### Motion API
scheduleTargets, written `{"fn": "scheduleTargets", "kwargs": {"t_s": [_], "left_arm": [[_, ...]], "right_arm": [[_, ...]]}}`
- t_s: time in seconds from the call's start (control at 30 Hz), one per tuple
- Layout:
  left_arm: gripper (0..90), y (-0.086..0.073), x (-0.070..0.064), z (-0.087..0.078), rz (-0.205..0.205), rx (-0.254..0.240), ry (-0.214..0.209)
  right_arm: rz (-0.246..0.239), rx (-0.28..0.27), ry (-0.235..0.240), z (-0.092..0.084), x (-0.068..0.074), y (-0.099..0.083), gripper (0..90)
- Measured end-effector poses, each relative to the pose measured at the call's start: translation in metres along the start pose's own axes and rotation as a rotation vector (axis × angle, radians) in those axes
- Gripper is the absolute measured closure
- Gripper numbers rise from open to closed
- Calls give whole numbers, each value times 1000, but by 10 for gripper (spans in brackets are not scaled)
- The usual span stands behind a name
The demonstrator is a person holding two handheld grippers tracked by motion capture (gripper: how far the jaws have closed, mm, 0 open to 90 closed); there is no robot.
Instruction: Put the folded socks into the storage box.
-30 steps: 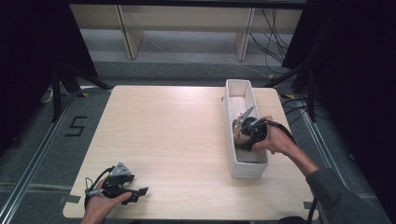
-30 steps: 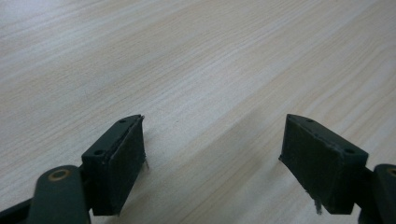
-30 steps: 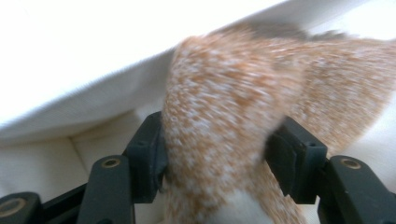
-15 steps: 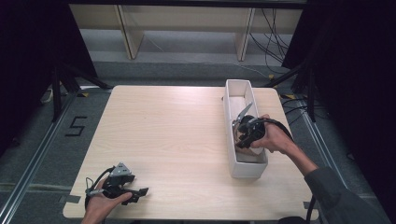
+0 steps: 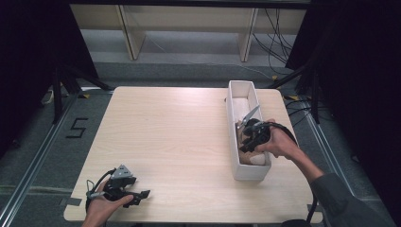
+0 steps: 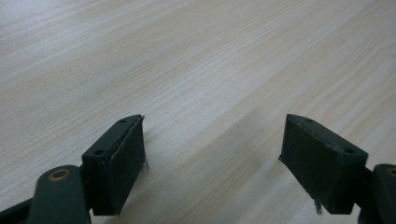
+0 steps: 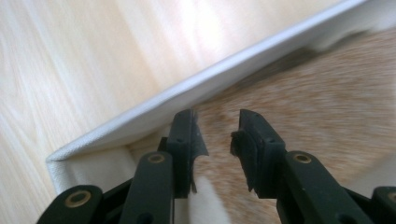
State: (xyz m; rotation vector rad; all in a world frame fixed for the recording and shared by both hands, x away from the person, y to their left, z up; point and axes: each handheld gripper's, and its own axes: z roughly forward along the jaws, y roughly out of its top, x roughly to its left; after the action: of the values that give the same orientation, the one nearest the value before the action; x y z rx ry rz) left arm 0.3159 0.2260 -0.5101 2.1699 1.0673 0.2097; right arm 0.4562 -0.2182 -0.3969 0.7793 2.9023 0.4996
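The soft tan-and-white furry thing [image 7: 299, 107] lies inside the long white rectangular box [image 5: 235, 137] at the table's right side. My right gripper [image 7: 218, 135] has just been closing and now pinches its fur between narrowed jaws, ready to lift. My left gripper [image 6: 212, 154] idles open over the pale wooden table [image 5: 170, 127].

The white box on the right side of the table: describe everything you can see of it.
The white box is long, narrow and open-topped, with thin plain walls of matte material. It stands upright on the wooden table near its right edge, lengthwise away from the person. Inside lies something tan and white, soft-looking. The right gripper reaches into it over the near half.
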Motion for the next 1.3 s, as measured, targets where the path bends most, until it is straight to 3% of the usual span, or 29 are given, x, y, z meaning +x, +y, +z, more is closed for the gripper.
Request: {"fn": "scheduleTargets", "kwargs": {"t_s": [0.1,0.23,0.3,0.4,0.43,0.5,0.67,0.83,0.93,1.13,1.23,1.3], "left_arm": [[207,1,0,-1,-5,-6,4],[207,1,0,-4,-7,-12,5],[207,2,0,-5,0,-20,8],[207,2,0,-6,-5,-36,3],[207,2,-1,-5,-8,-43,5],[206,2,0,-5,1,-33,-3],[206,2,-2,-5,5,-30,-5],[206,1,0,-6,-3,-36,-1],[206,1,0,-6,-4,-36,1],[206,2,-1,-8,0,-39,2],[206,2,0,-8,-11,-49,14],[206,2,-1,-9,-21,-56,3]], "right_arm": [[21,-15,-47,-8,-9,0,671],[54,42,-96,4,-20,-4,671],[57,73,-104,14,-24,-6,667],[52,79,-71,31,-24,-6,651],[57,92,-84,34,-23,-6,651],[39,91,-88,35,-21,-4,644],[58,91,-91,31,-19,-4,594],[79,-29,-95,2,-19,-10,551],[135,-114,-70,-17,-19,-17,518],[245,-193,-83,-40,-22,-34,438],[307,-259,-80,-51,-23,-41,391],[299,-312,-100,-55,-27,-47,365]]}}
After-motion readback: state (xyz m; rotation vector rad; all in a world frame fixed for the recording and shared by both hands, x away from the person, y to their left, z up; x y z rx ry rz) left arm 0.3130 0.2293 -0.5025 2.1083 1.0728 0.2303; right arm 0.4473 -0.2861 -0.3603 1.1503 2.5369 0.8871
